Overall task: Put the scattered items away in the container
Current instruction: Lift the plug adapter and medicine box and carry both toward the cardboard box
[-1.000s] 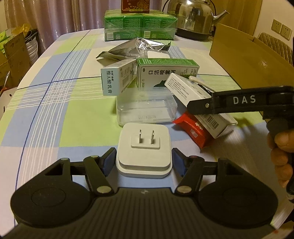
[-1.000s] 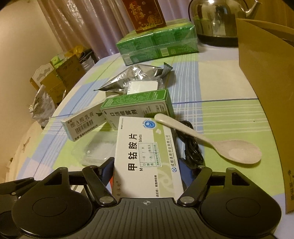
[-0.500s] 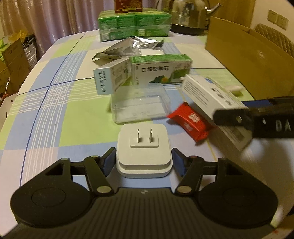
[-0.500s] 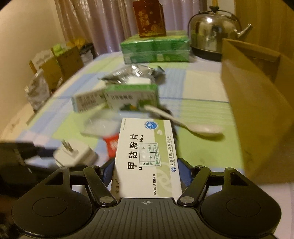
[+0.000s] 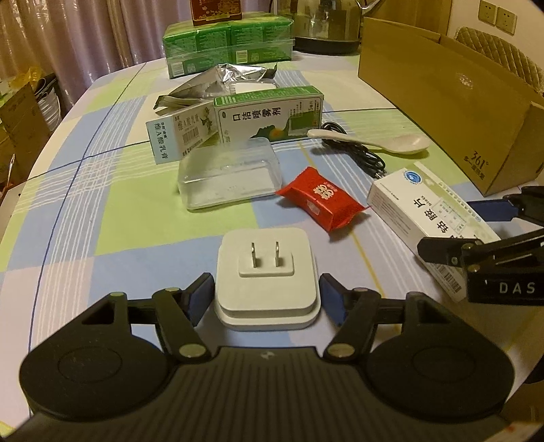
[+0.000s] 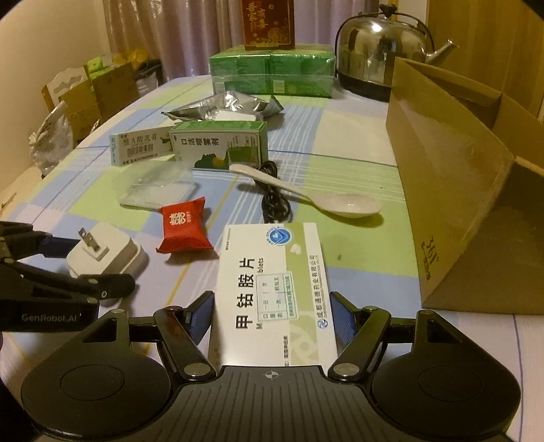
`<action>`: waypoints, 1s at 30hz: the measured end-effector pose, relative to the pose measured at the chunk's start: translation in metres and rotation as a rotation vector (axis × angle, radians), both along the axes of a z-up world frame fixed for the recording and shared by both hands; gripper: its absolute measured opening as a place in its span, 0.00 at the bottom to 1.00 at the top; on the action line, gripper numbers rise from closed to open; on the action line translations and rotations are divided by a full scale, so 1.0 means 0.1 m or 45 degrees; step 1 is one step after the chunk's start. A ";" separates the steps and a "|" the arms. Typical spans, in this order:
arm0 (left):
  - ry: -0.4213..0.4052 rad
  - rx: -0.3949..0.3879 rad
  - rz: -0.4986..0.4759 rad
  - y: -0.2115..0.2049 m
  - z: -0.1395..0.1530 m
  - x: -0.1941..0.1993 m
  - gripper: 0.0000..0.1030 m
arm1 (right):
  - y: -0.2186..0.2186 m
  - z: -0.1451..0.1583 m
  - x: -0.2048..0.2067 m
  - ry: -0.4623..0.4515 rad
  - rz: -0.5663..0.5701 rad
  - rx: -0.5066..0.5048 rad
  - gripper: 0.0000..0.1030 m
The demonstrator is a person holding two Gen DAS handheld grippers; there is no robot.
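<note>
My left gripper [image 5: 267, 294] is shut on a white plug adapter [image 5: 267, 272], prongs up, just above the table. My right gripper [image 6: 272, 314] is shut on a white medicine box [image 6: 275, 289], which also shows in the left wrist view [image 5: 431, 217]. The open cardboard box [image 6: 459, 190] stands to the right. On the cloth lie a red candy packet [image 5: 319, 199], a clear plastic tub [image 5: 231, 176], a green spray box [image 5: 268, 115], a pale ointment box [image 5: 180, 132], a white spoon [image 6: 306, 193], a black cable [image 6: 272, 197] and a foil pouch [image 5: 217, 83].
A stack of green packs [image 6: 272, 73] with a red box [image 6: 268, 23] on top and a steel kettle [image 6: 380, 61] stand at the far edge. Cartons and a chair [image 6: 85, 98] stand off the table's left side.
My right gripper has carried the medicine box back and right, away from the pile, uncovering the spoon, cable and candy packet. My left gripper still holds the adapter in place.
</note>
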State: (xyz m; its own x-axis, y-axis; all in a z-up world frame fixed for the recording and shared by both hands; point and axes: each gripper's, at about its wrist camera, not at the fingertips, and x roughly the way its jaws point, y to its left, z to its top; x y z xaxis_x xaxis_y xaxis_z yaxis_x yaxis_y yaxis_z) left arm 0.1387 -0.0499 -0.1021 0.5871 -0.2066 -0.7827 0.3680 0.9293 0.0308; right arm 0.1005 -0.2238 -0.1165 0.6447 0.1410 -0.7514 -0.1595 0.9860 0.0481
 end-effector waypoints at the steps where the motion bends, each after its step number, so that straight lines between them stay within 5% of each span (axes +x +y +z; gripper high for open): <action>1: 0.001 -0.002 0.002 0.00 0.00 0.01 0.64 | 0.00 -0.01 0.01 0.003 -0.001 -0.001 0.67; 12: -0.008 -0.018 0.018 0.00 -0.01 0.04 0.59 | 0.01 -0.02 0.00 0.008 -0.023 -0.015 0.66; 30: -0.064 -0.034 0.021 -0.02 0.38 -0.33 0.58 | -0.03 0.57 -0.43 -0.125 -0.072 0.025 0.66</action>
